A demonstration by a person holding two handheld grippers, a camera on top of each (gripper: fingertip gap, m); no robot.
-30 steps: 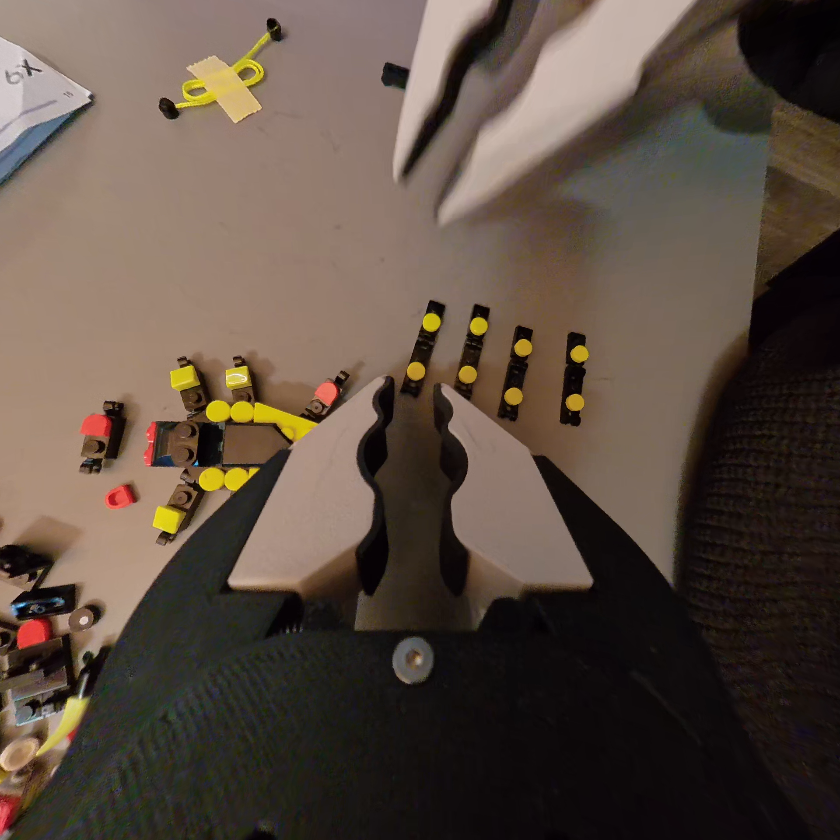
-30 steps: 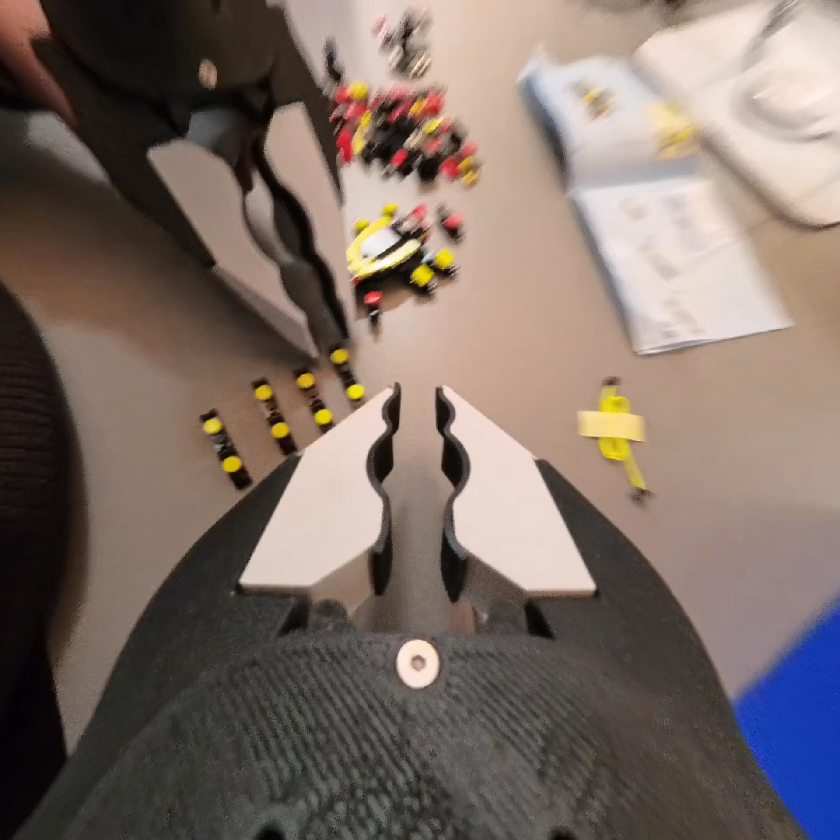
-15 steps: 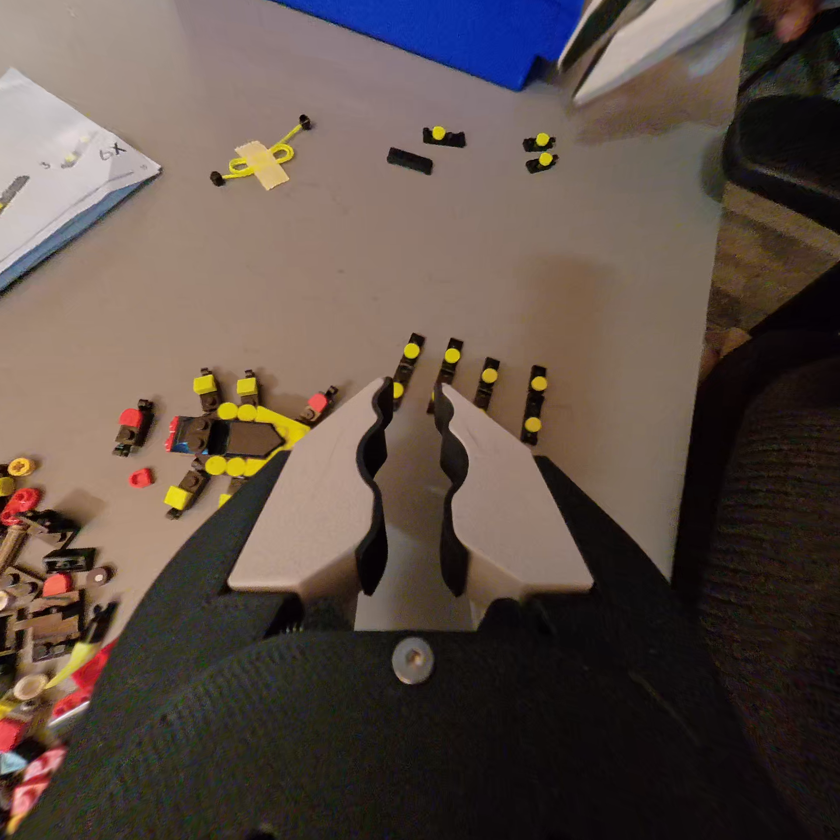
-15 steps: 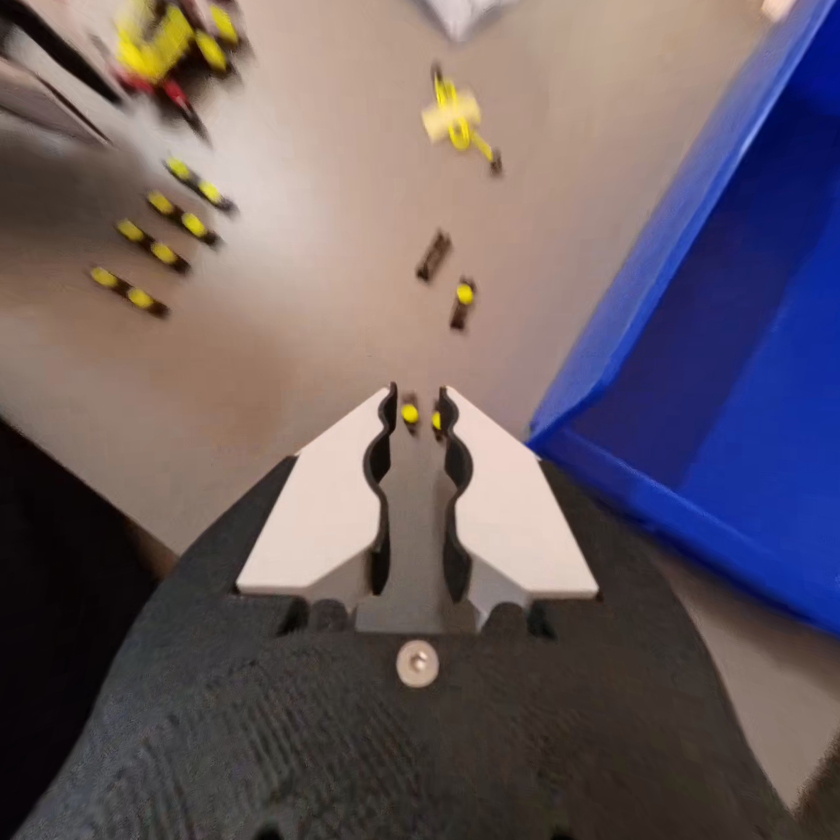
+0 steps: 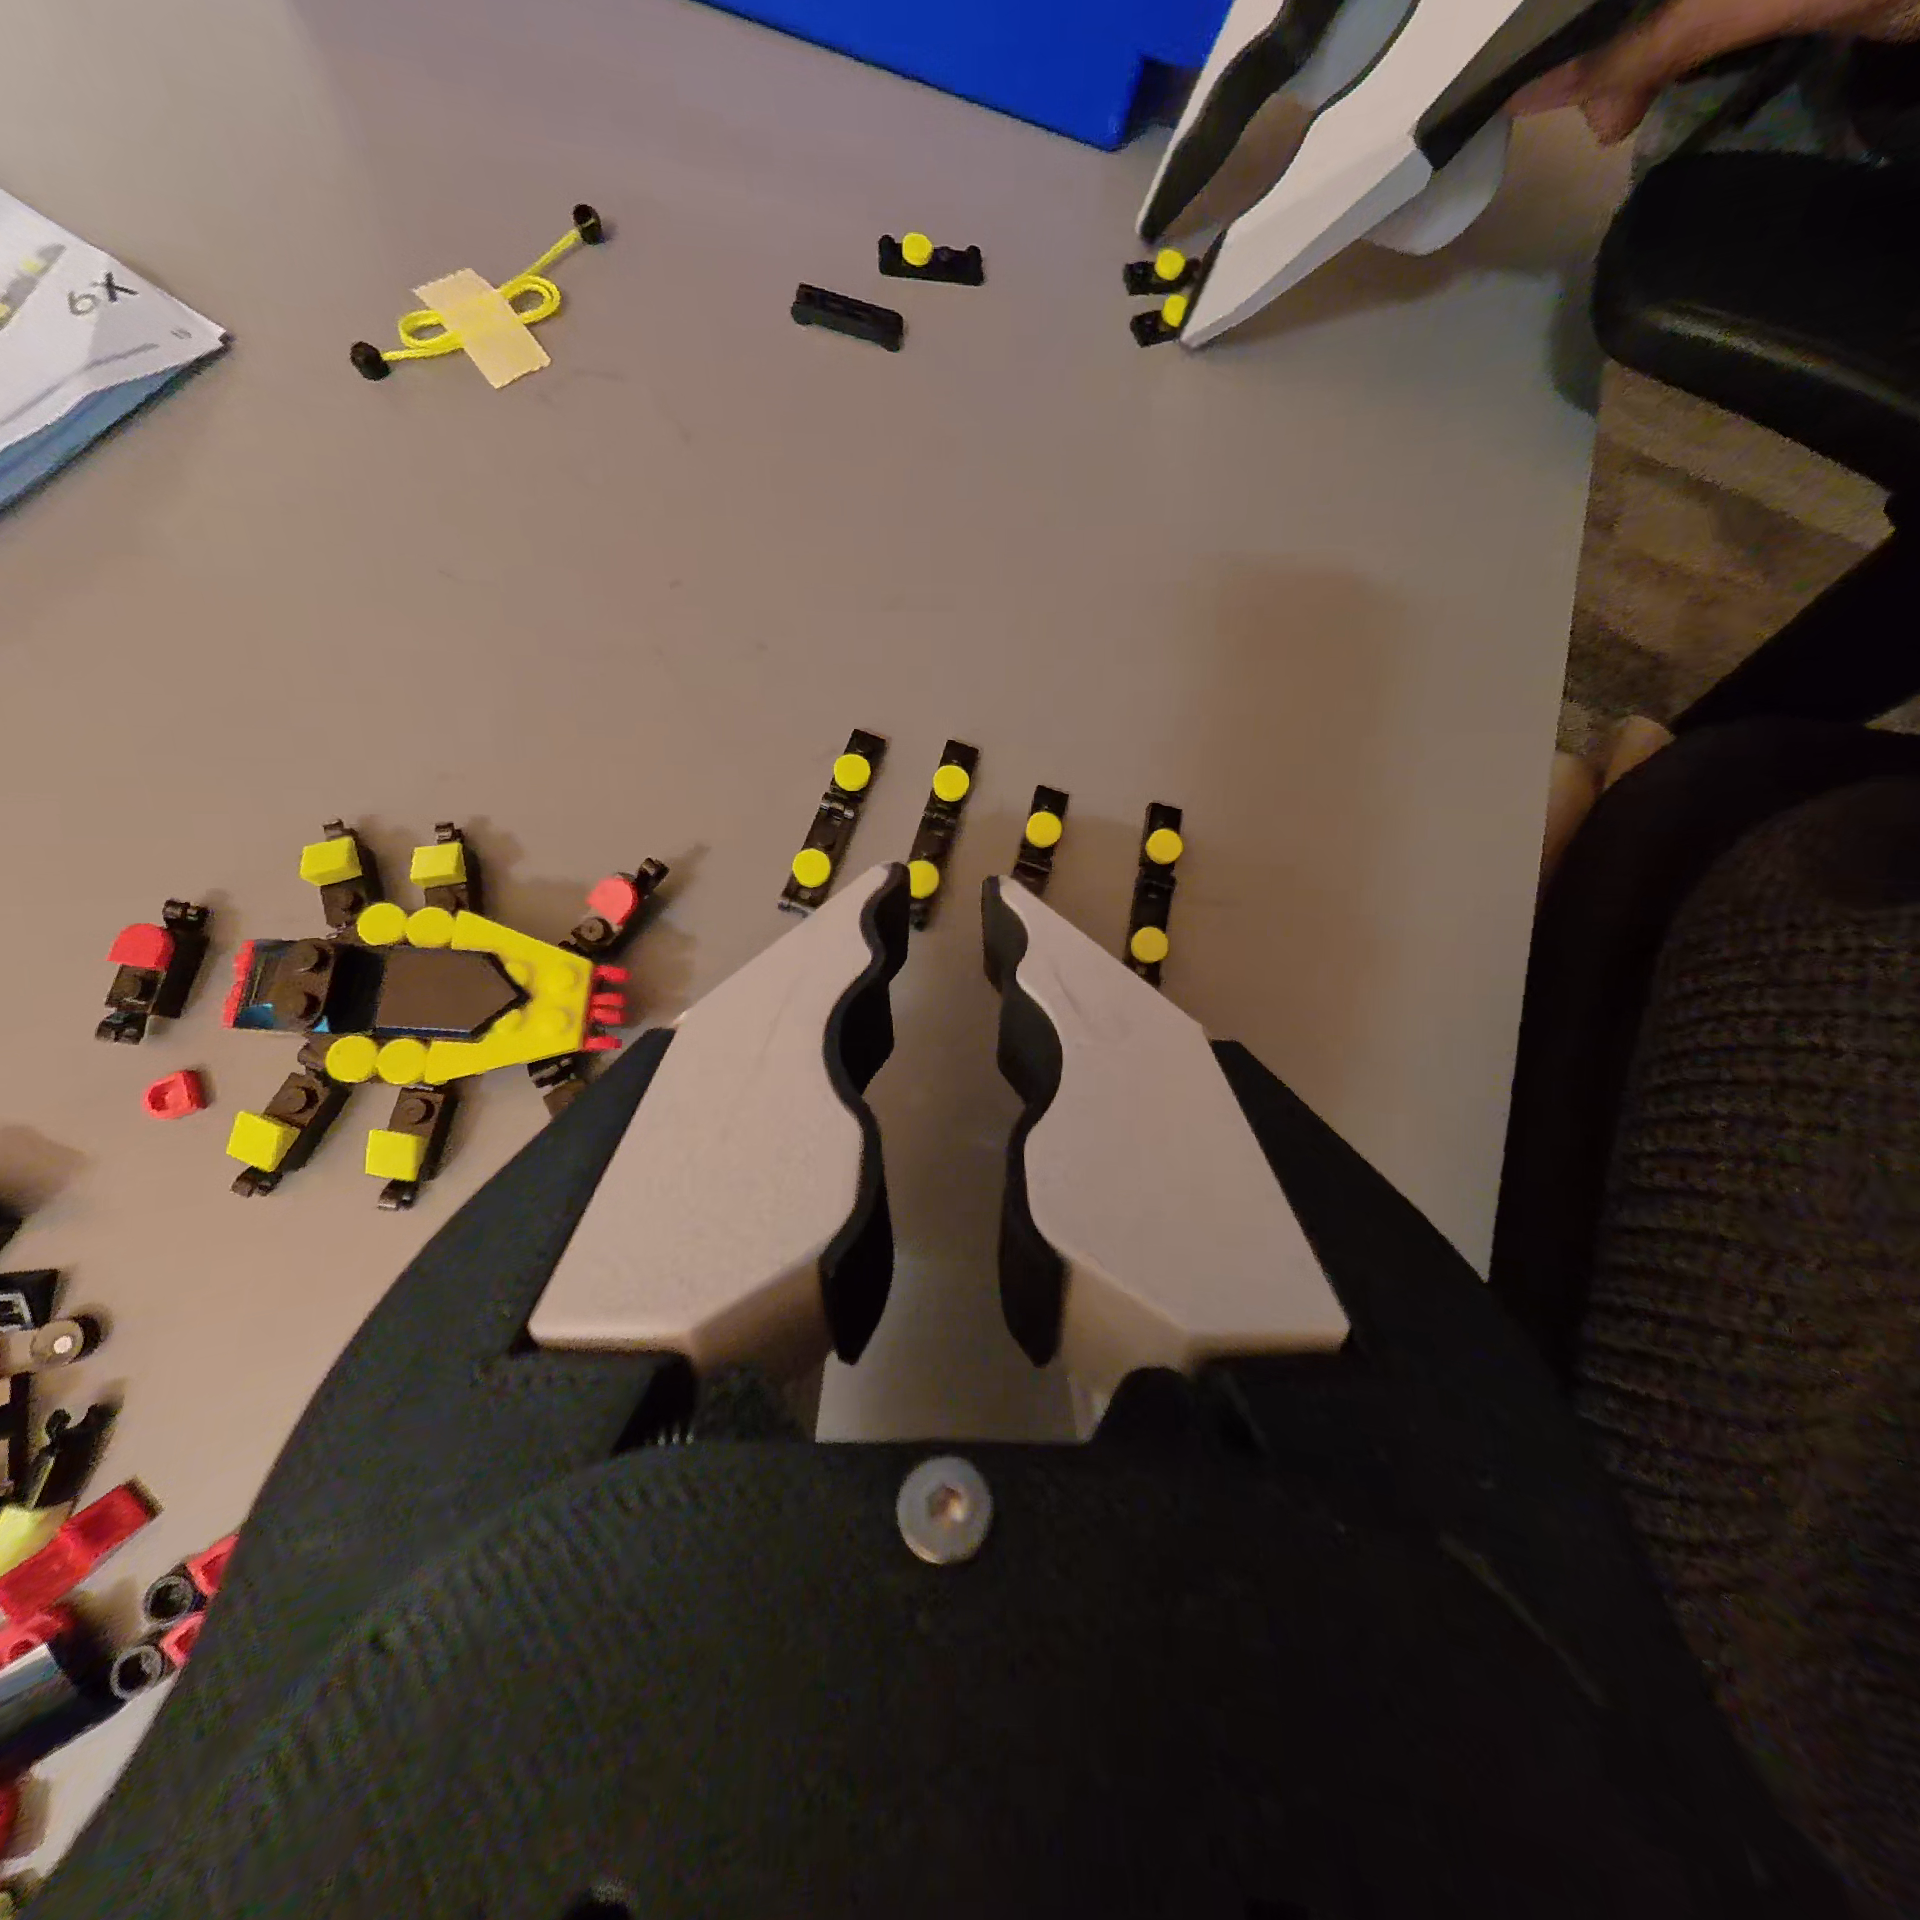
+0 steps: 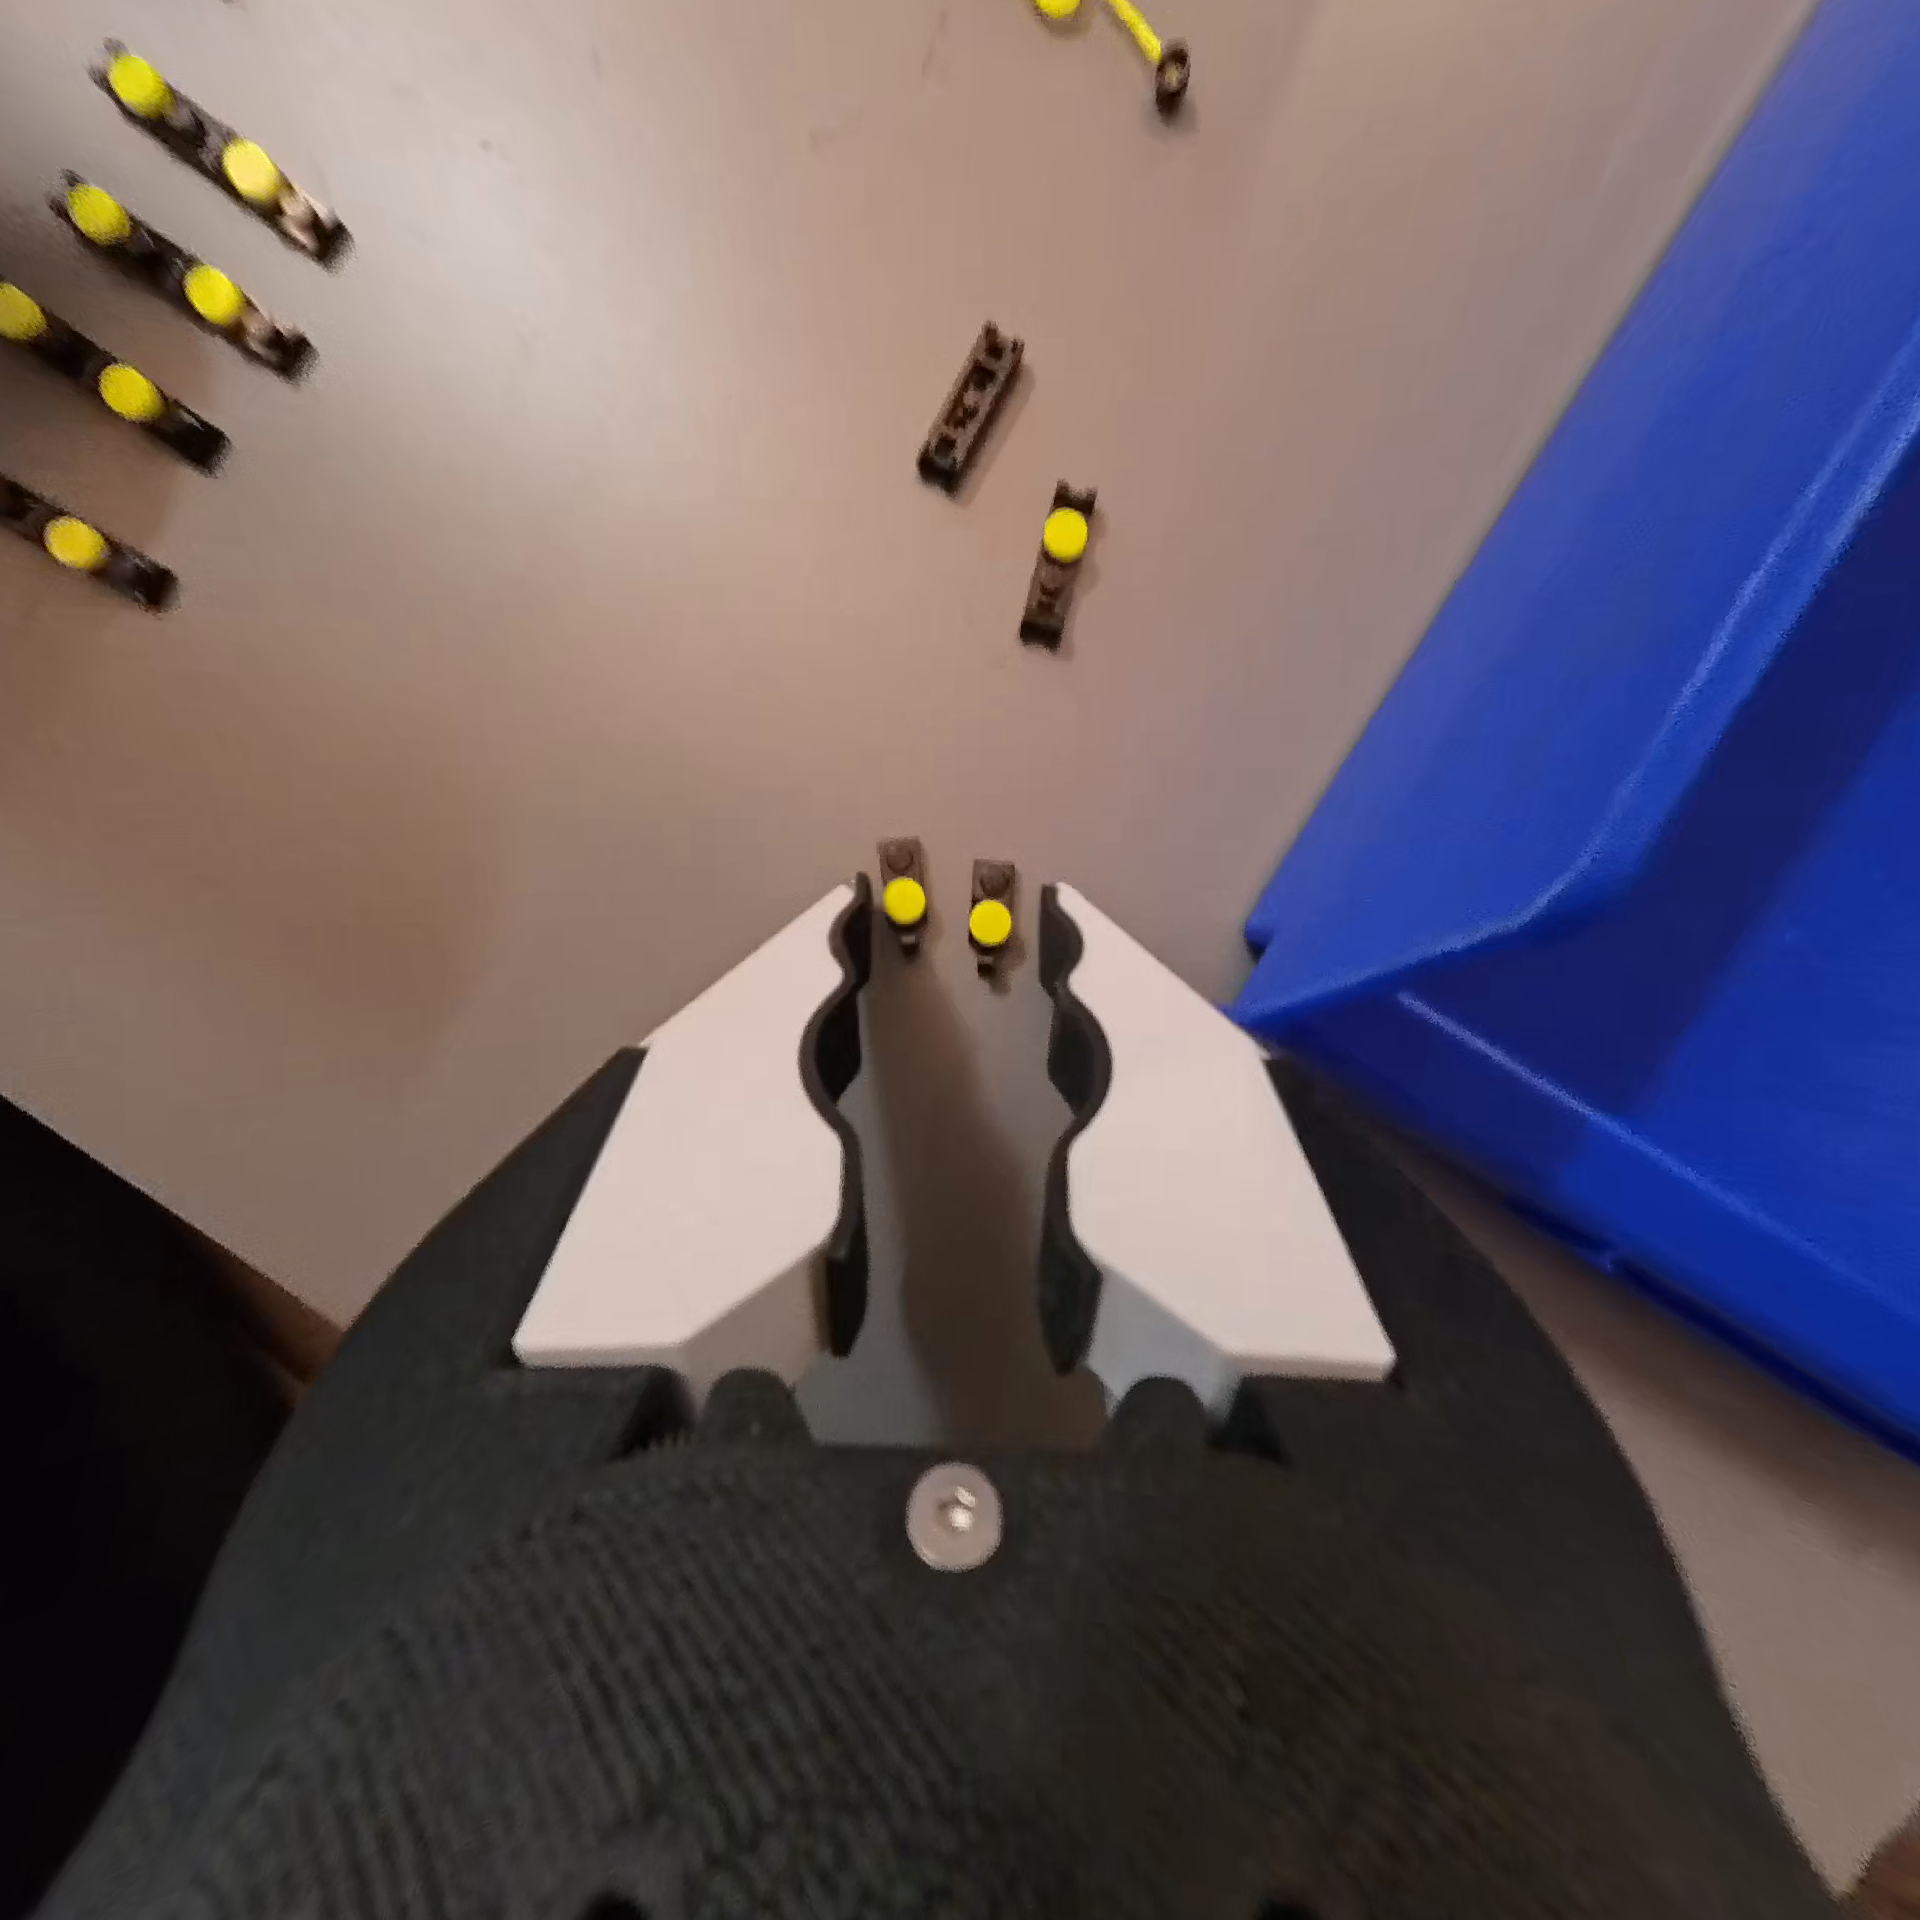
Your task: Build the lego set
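A row of several black strips with yellow round studs point(image 5: 940, 821) lies on the grey table point(image 5: 935, 540), just past my left gripper point(image 5: 940, 894), which is open and empty. A part-built yellow and black model point(image 5: 416, 997) lies to its left. My right gripper point(image 6: 951, 899) is open and low over the table. Two small black pieces with yellow studs point(image 6: 902, 899) point(image 6: 989, 920) lie between its fingertips. It also shows in the left wrist view point(image 5: 1169, 281), at the far right over the same pieces point(image 5: 1164, 268).
A blue bin point(image 6: 1662, 727) stands close to the right of the right gripper. A plain black piece point(image 6: 971, 416) and a black piece with one yellow stud point(image 6: 1060, 561) lie ahead. A taped yellow string point(image 5: 473, 322), a booklet point(image 5: 62, 343) and loose bricks point(image 5: 62, 1558) lie left. The table edge point(image 5: 1548, 831) runs along the right. The left gripper's tips are roughly 20 cm from the right gripper's.
My right gripper has moved from near the row of strips to the two small studded pieces by the blue bin and opened wider. My left gripper has pulled back a little.
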